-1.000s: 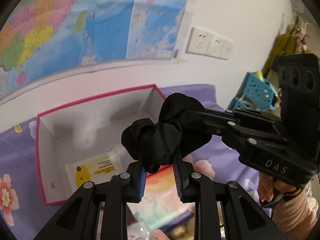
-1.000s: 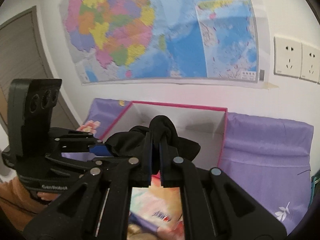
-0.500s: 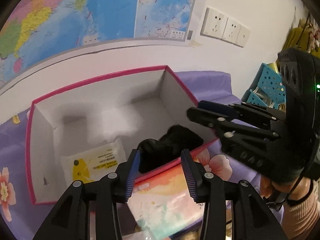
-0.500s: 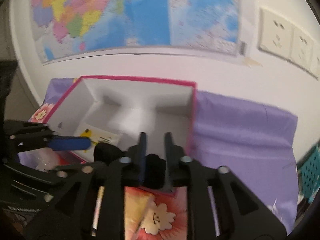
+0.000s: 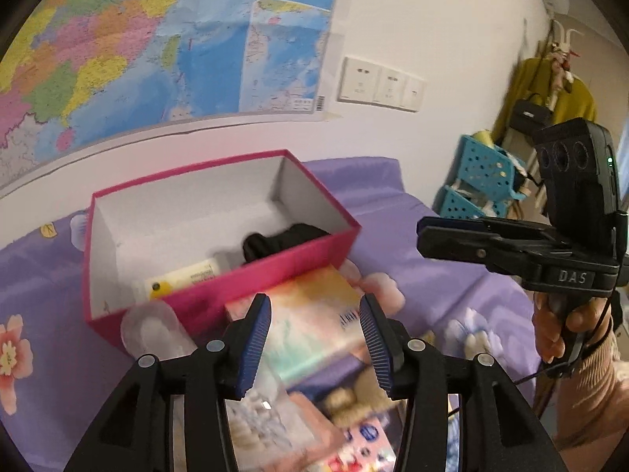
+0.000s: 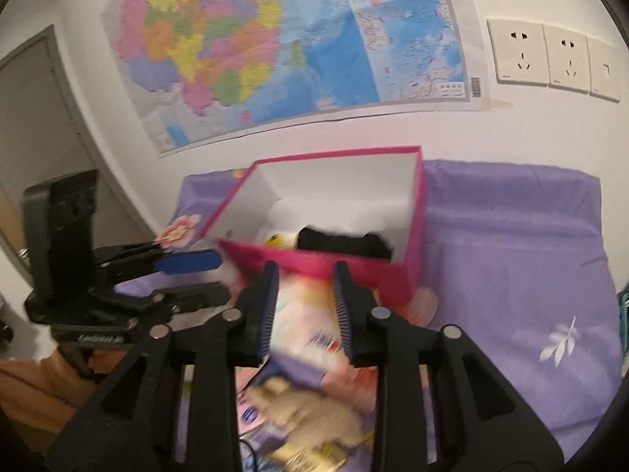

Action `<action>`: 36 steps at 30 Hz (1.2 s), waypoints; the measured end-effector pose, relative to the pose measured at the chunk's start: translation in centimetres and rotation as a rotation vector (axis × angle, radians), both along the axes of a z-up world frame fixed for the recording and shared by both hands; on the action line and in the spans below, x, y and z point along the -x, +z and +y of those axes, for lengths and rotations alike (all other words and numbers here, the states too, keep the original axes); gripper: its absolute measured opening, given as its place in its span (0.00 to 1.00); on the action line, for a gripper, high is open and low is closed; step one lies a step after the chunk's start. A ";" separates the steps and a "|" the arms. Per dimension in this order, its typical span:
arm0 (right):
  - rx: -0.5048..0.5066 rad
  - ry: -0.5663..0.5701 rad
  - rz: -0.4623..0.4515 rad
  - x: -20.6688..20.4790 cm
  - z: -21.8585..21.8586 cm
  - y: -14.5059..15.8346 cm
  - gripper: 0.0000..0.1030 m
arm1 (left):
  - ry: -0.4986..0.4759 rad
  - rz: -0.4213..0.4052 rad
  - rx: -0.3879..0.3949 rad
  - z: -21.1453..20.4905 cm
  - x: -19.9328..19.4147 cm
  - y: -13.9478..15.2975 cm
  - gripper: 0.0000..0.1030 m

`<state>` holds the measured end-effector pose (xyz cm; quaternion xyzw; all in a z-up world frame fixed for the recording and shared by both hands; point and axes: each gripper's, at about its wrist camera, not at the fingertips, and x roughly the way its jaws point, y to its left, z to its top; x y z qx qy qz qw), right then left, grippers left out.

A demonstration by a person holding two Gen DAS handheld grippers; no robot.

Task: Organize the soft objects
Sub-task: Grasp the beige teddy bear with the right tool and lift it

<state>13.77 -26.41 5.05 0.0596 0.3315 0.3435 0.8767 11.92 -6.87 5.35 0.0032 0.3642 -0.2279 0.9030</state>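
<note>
While the black scrunchie (image 5: 283, 242) is lying inside the pink box (image 5: 251, 275), near its right-hand end as the left wrist view shows it, both grippers are hanging in front of the box with nothing between their fingers. The left gripper (image 5: 315, 310) is spreading its jaws, its blue ribbed pads apart and framing only a pastel tissue pack (image 5: 310, 334) that is lying just in front of the box wall. The right gripper (image 6: 306, 275) is likewise opening, its fingers standing apart over the same pack and holding nothing. Beside the scrunchie in the box, a flat white packet with a yellow mark (image 5: 184, 279) is resting on the floor of the box. The box is sitting on a purple flowered cloth (image 6: 511, 255), close to a white wall that is carrying a large coloured map (image 6: 275, 39) and a row of sockets (image 6: 550, 55). A beige fluffy item (image 6: 310, 413) and some blurred packets are lying on the cloth nearer the cameras. In the left wrist view, a hand (image 5: 566, 330) is gripping the handle of the right gripper at the right edge, with a blue perforated basket (image 5: 479, 181) standing behind it.
</note>
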 end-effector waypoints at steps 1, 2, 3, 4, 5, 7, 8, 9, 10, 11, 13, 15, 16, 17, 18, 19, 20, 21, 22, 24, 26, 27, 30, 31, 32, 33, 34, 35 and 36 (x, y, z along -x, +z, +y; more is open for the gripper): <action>-0.002 0.006 0.010 0.9 -0.1 -0.2 0.39 | 0.001 -0.004 -0.004 0.1 0.5 -0.1 0.47; -0.003 0.009 0.016 1.2 -0.2 -0.4 0.40 | -0.002 -0.008 -0.007 -0.1 0.9 -0.4 0.46; 0.000 0.007 0.022 2.0 -0.3 -0.7 0.40 | -0.011 -0.004 0.000 -0.1 1.3 -0.5 0.47; 0.002 0.006 0.024 2.5 -0.4 -0.9 0.40 | -0.019 0.003 0.008 -0.1 1.7 -0.8 0.47; 0.001 0.007 0.026 3.1 -0.5 -1.2 0.40 | -0.018 0.006 0.007 -0.2 2.1 -1.1 0.47; 0.000 -0.001 0.031 4.0 -0.7 -1.8 0.40 | -0.014 0.010 0.007 -0.3 2.8 -1.6 0.47; 0.003 -0.005 0.036 4.4 -0.7 -2.3 0.40 | -0.015 0.017 0.016 -0.3 3.2 -2.0 0.47; 0.004 -0.004 0.041 4.7 -0.7 -2.6 0.40 | -0.019 0.023 0.021 -0.3 3.4 -2.2 0.47; 0.006 -0.002 0.051 4.9 -0.6 -3.2 0.40 | -0.020 0.028 0.021 -0.3 3.7 -2.5 0.47; 0.008 -0.001 0.062 5.0 -0.6 -3.7 0.40 | -0.017 0.033 0.018 -0.3 3.9 -2.8 0.47; 0.023 -0.004 0.097 5.1 -0.3 -4.8 0.40 | -0.019 0.053 0.018 -0.3 4.0 -3.4 0.47; 0.044 -0.005 0.130 5.1 -0.1 -5.9 0.41 | -0.019 0.071 0.013 -0.4 4.1 -4.1 0.47; 0.058 -0.010 0.142 5.0 0.1 -6.5 0.42 | -0.021 0.081 0.009 -0.5 4.2 -4.5 0.47; 0.071 -0.015 0.151 5.0 0.2 -6.9 0.46 | -0.024 0.087 0.007 -0.6 4.2 -4.7 0.47; 0.086 -0.022 0.157 4.9 0.4 -7.2 0.50 | -0.027 0.095 0.005 -0.8 4.2 -5.0 0.47; 0.098 -0.030 0.164 4.7 0.5 -7.6 0.51 | -0.031 0.103 0.002 -1.0 4.2 -5.3 0.47; 0.111 -0.036 0.170 4.6 0.7 -7.9 0.51 | -0.035 0.110 0.001 -1.1 4.2 -5.5 0.47; 0.119 -0.039 0.174 4.5 0.8 -8.1 0.52 | -0.037 0.115 0.000 -1.2 4.2 -5.7 0.47; 0.124 -0.042 0.180 4.3 0.9 -8.3 0.52 | -0.040 0.121 -0.003 -1.4 4.2 -6.0 0.47; 0.144 -0.053 0.179 4.1 1.0 -8.7 0.52 | -0.049 0.131 -0.004 -1.6 4.2 -6.3 0.47; 0.150 -0.060 0.184 4.0 0.9 -9.0 0.52 | -0.056 0.140 -0.005 -1.8 4.1 -6.6 0.47; 0.158 -0.067 0.185 3.8 0.8 -9.2 0.49 | -0.062 0.144 -0.005 -1.9 4.0 -6.7 0.47; 0.163 -0.093 0.190 3.5 0.2 -9.7 0.30 | -0.073 0.155 -0.006 -2.1 3.9 -6.9 0.47; 0.145 -0.095 0.195 3.5 -0.1 -9.8 0.27 | -0.078 0.161 -0.005 -2.2 3.8 -7.0 0.47; 0.125 -0.092 0.200 3.4 -0.4 -9.8 0.15 | -0.079 0.164 -0.007 -2.3 3.7 -7.1 0.47; 0.114 -0.090 0.206 3.3 -0.6 -9.8 0.05 | -0.082 0.168 -0.011 -2.4 3.7 -7.3 0.47; 0.113 -0.092 0.204 3.3 -0.7 -9.8 0.05 | -0.084 0.170 -0.015 -2.6 3.5 -7.4 0.47; 0.113 -0.094 0.201 3.3 -0.7 -9.7 0.05 | -0.084 0.173 -0.019 -2.7 3.5 -7.5 0.47; 0.116 -0.097 0.199 3.3 -0.8 -9.7 0.05 | -0.084 0.176 -0.022 -2.8 3.3 -7.6 0.48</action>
